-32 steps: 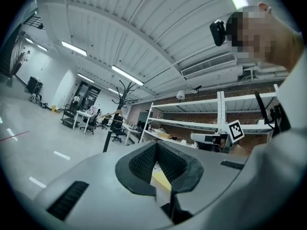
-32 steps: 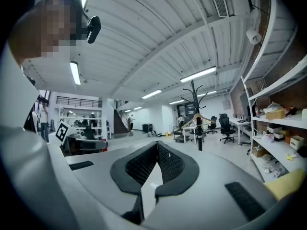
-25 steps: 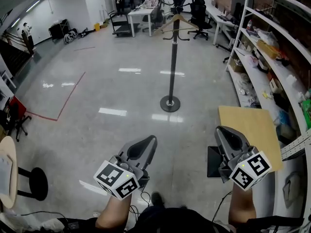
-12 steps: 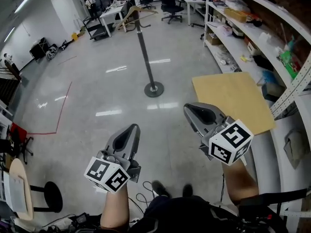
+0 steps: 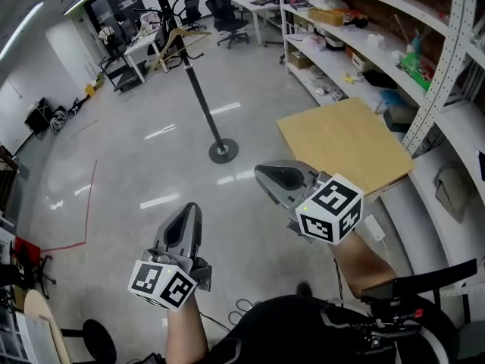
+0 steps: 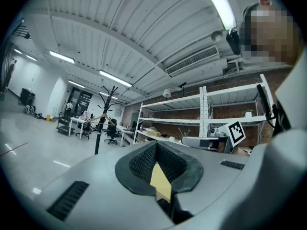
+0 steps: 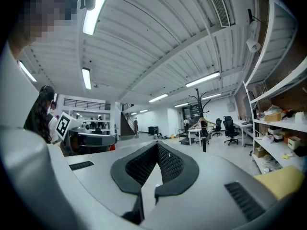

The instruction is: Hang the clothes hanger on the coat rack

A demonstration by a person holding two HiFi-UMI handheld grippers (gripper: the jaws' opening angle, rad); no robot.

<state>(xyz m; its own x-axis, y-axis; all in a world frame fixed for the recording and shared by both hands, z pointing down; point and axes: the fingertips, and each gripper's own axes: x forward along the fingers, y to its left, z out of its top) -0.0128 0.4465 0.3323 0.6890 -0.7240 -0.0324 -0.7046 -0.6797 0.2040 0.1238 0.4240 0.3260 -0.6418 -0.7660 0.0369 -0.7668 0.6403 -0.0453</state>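
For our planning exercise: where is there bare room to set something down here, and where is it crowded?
Free: the wooden board, bare on top, beside the shelves; the shiny floor around the coat rack base. Crowded: those shelves, full of clutter.

The coat rack (image 5: 198, 82) is set on the floor (image 5: 136, 158), toward its far side, and the clothes hanger (image 5: 179, 39) is hung on it near the top. Behind the rack, desks (image 5: 140, 45) and chairs (image 5: 227, 10) are placed. Shelving (image 5: 356, 29) is ranged along the floor's right edge. A board (image 5: 345, 139) is placed just beside the shelving, to the right of the rack's base. A stool (image 5: 98, 345) is set at the near left corner.
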